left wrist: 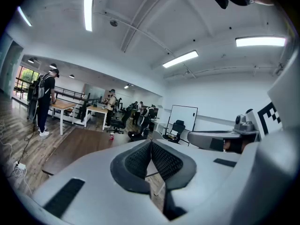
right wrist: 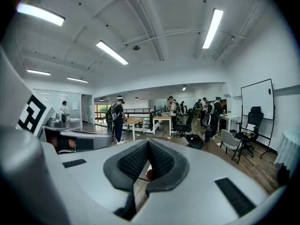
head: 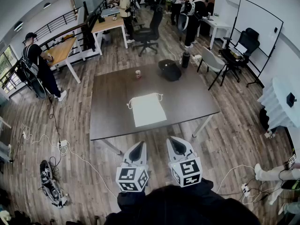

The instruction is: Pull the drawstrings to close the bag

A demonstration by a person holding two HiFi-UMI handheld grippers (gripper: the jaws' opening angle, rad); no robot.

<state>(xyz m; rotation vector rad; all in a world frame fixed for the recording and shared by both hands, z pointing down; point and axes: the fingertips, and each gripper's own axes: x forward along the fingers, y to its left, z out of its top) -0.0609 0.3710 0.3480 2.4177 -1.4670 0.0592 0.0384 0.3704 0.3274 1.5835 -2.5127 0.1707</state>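
Observation:
A flat white drawstring bag (head: pixel 147 108) lies near the middle of a dark brown table (head: pixel 112 102), its mouth at the far end with cord loops sticking out at both far corners. My left gripper (head: pixel 138 146) and right gripper (head: pixel 175 142) hover side by side in front of the table's near edge, well short of the bag. Both are shut with nothing between the jaws. In the left gripper view the left gripper (left wrist: pixel 151 141) has its dark ribbed pads (left wrist: pixel 136 161) pressed together; the right gripper view shows the right gripper (right wrist: pixel 147 141) the same way.
A black bag (head: pixel 169 70) and a small red-and-white cup (head: pixel 138 73) sit at the table's far side. Chairs (head: pixel 216 63) and a whiteboard (head: pixel 258 21) stand to the right. Cables and a power strip (head: pixel 62 144) lie on the floor at left. Several people work at far desks.

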